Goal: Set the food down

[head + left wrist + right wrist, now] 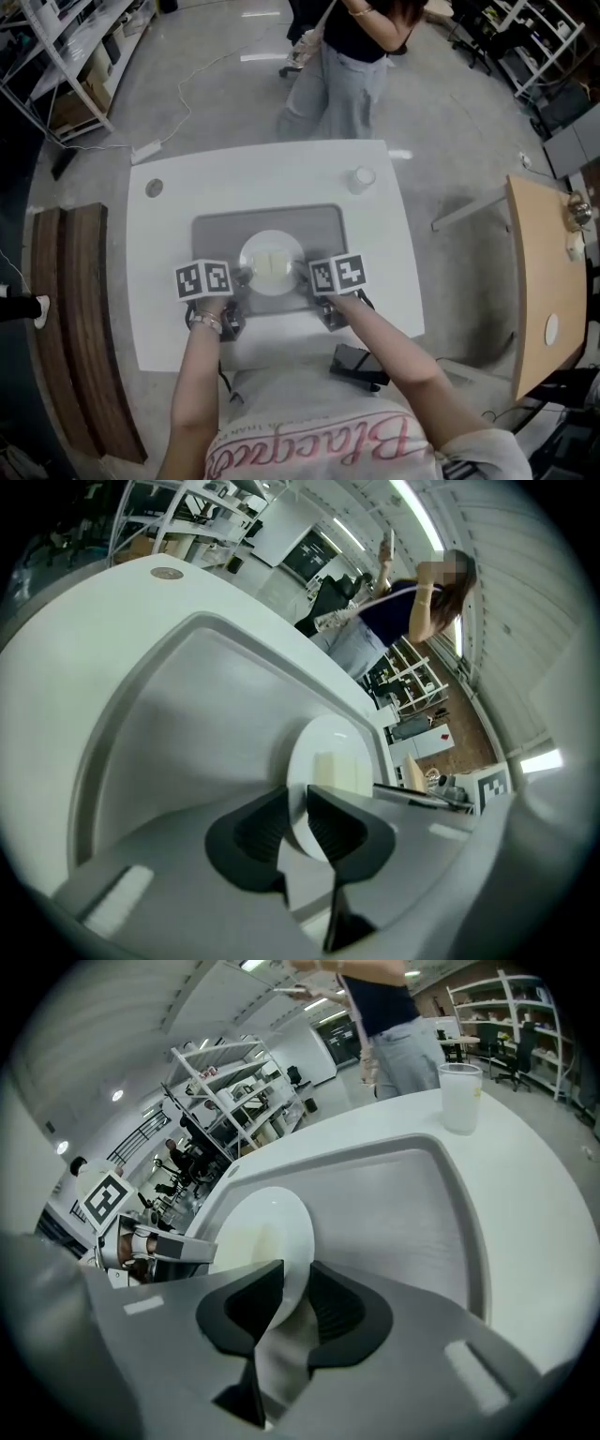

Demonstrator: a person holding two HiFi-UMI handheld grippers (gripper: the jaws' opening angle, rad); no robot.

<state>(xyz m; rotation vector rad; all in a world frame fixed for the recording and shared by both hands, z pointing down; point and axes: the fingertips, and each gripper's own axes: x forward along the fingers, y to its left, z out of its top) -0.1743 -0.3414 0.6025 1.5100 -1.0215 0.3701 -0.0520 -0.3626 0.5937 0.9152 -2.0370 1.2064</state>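
A white plate [251,251] carrying a pale yellow block of food [271,266] rests in the grey tray [216,234] on the white table [281,169]. My left gripper [242,278] is at the plate's left rim. In the left gripper view the gripper [298,803] has its jaws closed on the edge of the plate [323,738], with the food [339,771] beyond. My right gripper [305,275] is at the right rim. In the right gripper view the gripper [295,1283] has the rim of the plate [267,1213] between its jaws with a gap showing.
A translucent cup [362,178] stands on the table behind the tray at the right, also seen as the cup [459,1096]. A person [347,66] stands beyond the table's far edge. A wooden table [544,281] is at the right and a dark bench [66,309] at the left.
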